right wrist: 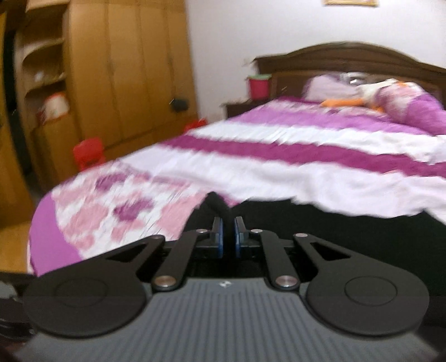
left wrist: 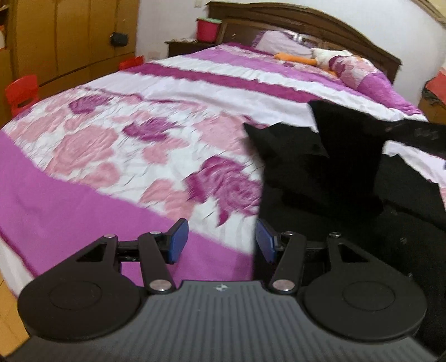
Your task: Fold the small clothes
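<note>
A black garment (left wrist: 320, 181) lies crumpled on the near right part of the pink and purple bedspread (left wrist: 111, 144). My left gripper (left wrist: 221, 239) hovers open above the bed's near edge, nothing between its blue pads, and its right pad sits at the garment's left edge. One flap of the garment is lifted off the bed, pinched by my right gripper (left wrist: 412, 133), which comes in from the right. In the right wrist view the right gripper (right wrist: 228, 236) has its pads almost together with the black garment (right wrist: 306, 222) between and ahead of them.
The bedspread (right wrist: 278, 167) stretches away to pillows (left wrist: 281, 41) and a dark wooden headboard (left wrist: 306, 22). A wooden wardrobe (left wrist: 72, 33) and a red stool (left wrist: 21, 93) stand to the left, with a red bin (left wrist: 207, 29) on a nightstand.
</note>
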Action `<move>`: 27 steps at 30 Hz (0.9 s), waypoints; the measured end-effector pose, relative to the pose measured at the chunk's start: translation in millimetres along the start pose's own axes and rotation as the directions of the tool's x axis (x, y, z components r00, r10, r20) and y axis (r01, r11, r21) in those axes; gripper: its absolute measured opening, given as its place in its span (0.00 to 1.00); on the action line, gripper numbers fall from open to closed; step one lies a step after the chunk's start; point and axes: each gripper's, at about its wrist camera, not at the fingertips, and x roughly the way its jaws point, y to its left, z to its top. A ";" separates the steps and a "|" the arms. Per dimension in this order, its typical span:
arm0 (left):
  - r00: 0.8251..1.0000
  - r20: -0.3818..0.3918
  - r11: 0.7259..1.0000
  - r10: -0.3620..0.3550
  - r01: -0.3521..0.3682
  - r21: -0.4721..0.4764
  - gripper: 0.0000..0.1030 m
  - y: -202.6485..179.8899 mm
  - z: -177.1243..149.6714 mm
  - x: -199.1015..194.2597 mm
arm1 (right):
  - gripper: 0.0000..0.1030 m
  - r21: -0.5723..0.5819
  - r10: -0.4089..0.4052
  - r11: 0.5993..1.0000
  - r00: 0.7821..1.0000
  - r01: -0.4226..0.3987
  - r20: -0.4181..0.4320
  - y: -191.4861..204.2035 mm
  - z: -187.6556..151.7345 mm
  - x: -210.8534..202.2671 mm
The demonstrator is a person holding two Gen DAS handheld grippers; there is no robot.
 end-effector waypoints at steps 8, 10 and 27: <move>0.999 0.020 0.998 -0.039 0.038 0.052 0.58 -40.1 11.0 39.9 | 0.10 0.153 -0.205 0.970 0.975 0.190 0.089 -81.4 -9.1 -72.8; 0.999 0.027 0.997 -0.022 0.020 0.069 0.58 -48.3 9.6 51.7 | 0.10 0.187 -0.247 0.954 0.968 0.236 0.040 -101.5 -24.1 -78.4; 0.997 0.058 0.993 0.054 -0.060 0.103 0.59 -60.7 1.7 81.2 | 0.65 0.281 -0.249 0.925 0.967 0.254 -0.055 -158.4 -62.0 -71.9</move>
